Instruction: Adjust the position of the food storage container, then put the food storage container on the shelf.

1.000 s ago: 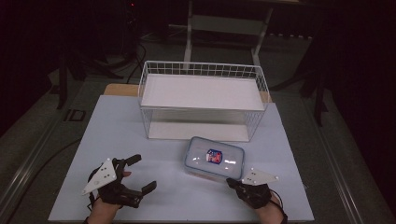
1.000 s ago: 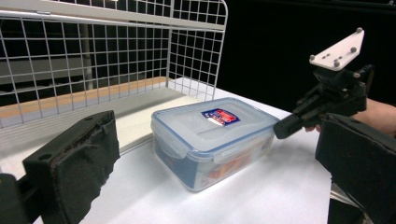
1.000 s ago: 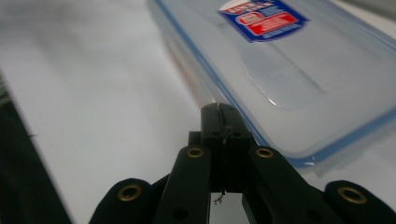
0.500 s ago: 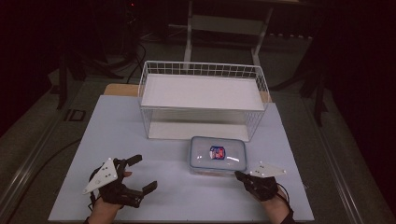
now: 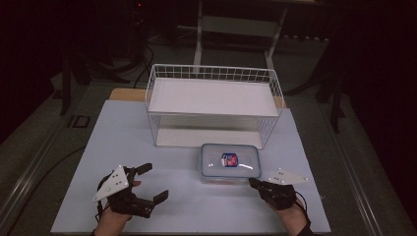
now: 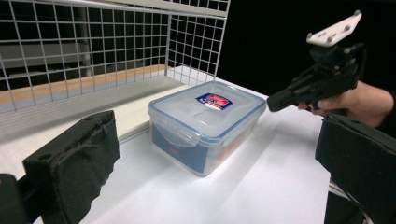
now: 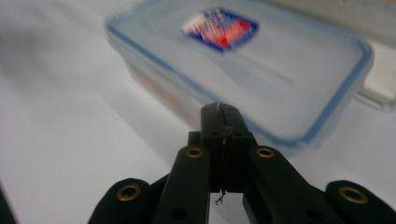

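Your left gripper (image 5: 148, 183) sits at the near left of the table (image 5: 123, 132), and its jaws stand wide apart with nothing between them. In the left gripper view those two black pads (image 6: 74, 158) frame the scene, one low at the left and one at the right edge, with bare white tabletop between.

Moving right, the basket (image 5: 212, 73) stands at the far middle of the table, a white wire one with a white floor. Just in front of its near right corner lies the box (image 5: 229, 162), a clear lidded container with a blue rim (a red and blue label sits on the lid). From the left gripper view the box (image 6: 205, 123) rests flat on the table, near the basket but apart from it, lid clipped on.

Further right, your right gripper (image 5: 253, 183) lies at the near right, its tip pointing at the box's near right corner. Its jaws are pressed together and hold nothing, as the right gripper view shows: the two black fingers (image 7: 223, 126) meet in a single line. The box (image 7: 261, 70) is blurred there, so whether the tip touches its rim or stops just short is hard to say; in the left gripper view the right gripper (image 6: 273, 100) seems just clear of the lid's corner.
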The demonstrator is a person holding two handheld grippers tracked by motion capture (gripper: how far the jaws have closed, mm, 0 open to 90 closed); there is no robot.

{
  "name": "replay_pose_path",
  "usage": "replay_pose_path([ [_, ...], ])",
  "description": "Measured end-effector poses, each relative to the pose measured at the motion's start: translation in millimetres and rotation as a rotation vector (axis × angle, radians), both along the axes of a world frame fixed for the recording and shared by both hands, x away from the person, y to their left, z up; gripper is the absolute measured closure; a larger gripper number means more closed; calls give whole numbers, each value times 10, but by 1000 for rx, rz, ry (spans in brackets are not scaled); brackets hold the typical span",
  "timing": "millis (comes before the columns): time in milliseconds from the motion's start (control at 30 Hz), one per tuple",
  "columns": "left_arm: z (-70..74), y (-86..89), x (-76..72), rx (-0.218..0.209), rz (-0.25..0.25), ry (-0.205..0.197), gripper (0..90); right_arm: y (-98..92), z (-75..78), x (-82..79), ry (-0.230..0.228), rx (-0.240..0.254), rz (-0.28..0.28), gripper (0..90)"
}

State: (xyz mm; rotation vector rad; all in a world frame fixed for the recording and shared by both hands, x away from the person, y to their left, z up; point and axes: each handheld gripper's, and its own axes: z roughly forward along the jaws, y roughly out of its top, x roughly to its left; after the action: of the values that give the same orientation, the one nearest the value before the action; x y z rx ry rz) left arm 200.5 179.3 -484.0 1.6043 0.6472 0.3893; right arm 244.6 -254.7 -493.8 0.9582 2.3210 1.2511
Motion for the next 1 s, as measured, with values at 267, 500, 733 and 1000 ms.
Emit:
replay_pose_path([
  [267, 108, -157, 58, 42, -55, 41, 0, -9, 284, -91, -121, 63, 46, 479],
  [500, 430, -318, 141, 5, -96, 27, 0, -98, 528, -98, -166, 156, 87, 106],
  [733, 628, -425, 333, 17, -87, 23, 0, -161, 647, -81, -233, 123, 107, 165],
  [1000, 698, -635, 596, 44, -84, 71, 0, -193, 701, -23, -276, 104, 43, 196],
])
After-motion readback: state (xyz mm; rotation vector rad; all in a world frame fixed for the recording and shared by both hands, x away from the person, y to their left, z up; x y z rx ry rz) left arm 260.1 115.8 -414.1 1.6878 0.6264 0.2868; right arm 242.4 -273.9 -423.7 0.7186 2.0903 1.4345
